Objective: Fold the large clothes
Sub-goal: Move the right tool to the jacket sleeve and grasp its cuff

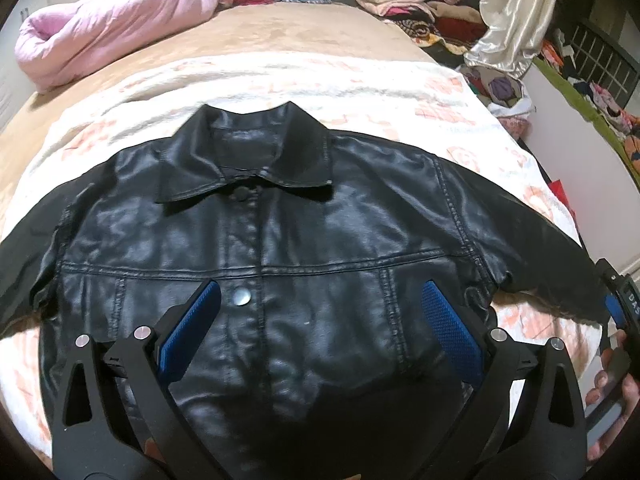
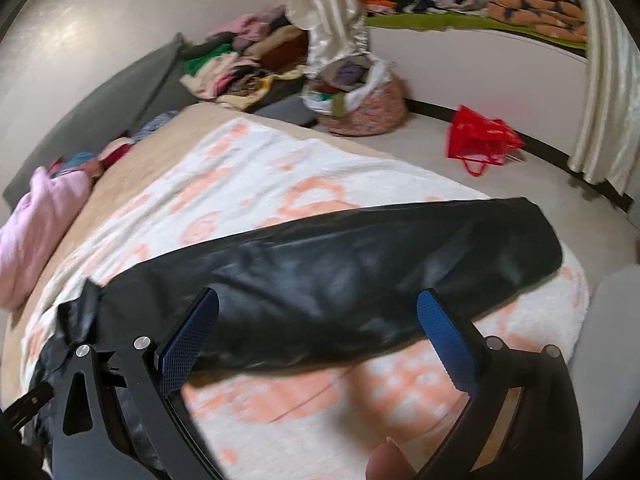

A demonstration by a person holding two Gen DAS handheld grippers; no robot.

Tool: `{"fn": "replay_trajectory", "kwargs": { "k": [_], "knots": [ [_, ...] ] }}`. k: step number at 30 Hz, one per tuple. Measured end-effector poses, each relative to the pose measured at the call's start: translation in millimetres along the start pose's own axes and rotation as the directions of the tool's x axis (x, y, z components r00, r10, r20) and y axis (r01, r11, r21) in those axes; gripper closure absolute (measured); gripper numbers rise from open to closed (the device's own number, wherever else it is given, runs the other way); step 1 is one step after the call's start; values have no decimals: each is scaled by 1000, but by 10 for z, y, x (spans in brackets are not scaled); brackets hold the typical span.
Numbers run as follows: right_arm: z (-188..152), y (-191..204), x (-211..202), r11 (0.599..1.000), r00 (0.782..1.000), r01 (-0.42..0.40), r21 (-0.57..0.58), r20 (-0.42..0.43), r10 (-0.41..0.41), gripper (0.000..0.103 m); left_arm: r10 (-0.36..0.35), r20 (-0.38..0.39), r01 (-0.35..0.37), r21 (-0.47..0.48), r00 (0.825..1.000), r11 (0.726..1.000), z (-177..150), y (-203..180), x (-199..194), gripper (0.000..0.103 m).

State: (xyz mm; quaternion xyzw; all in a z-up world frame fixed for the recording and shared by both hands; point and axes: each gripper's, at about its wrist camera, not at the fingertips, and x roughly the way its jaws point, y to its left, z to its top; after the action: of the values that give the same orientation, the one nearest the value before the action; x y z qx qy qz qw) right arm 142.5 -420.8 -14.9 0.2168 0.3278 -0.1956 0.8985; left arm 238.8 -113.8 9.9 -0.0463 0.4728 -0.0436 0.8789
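Observation:
A black leather jacket [image 1: 280, 232] lies flat, front up, collar away from me, on a white blanket with orange print [image 1: 360, 92]. Both sleeves are spread sideways. My left gripper [image 1: 320, 296] is open and empty above the jacket's chest, near a silver snap button [image 1: 242, 296]. My right gripper [image 2: 318, 304] is open and empty above the jacket's right sleeve [image 2: 360, 264], which stretches toward the bed's edge. The right gripper's blue pad also shows at the right edge of the left wrist view [image 1: 614, 312].
A pink quilt [image 1: 104, 20] lies bunched at the bed's far left. Piles of clothes [image 1: 408, 0] sit on the floor beyond the bed. A full laundry bag [image 2: 360, 96] and a red bag [image 2: 480, 136] stand on the floor to the right.

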Motion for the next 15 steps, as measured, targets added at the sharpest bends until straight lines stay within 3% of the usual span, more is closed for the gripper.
{"fn": "replay_trajectory", "kwargs": {
  "k": [6, 10, 15],
  "knots": [
    [29, -515, 205, 979, 994, 109, 170, -27, -106, 4, -15, -17, 16, 48, 1000, 999, 26, -220, 160, 9],
    [9, -935, 327, 926, 984, 181, 331, -65, -169, 4, -14, -31, 16, 56, 999, 998, 30, -280, 252, 9],
    [-28, -1279, 581, 870, 985, 167, 463, -124, -123, 4, -14, -32, 16, 53, 999, 998, 53, -301, 292, 9]
  ]
}}
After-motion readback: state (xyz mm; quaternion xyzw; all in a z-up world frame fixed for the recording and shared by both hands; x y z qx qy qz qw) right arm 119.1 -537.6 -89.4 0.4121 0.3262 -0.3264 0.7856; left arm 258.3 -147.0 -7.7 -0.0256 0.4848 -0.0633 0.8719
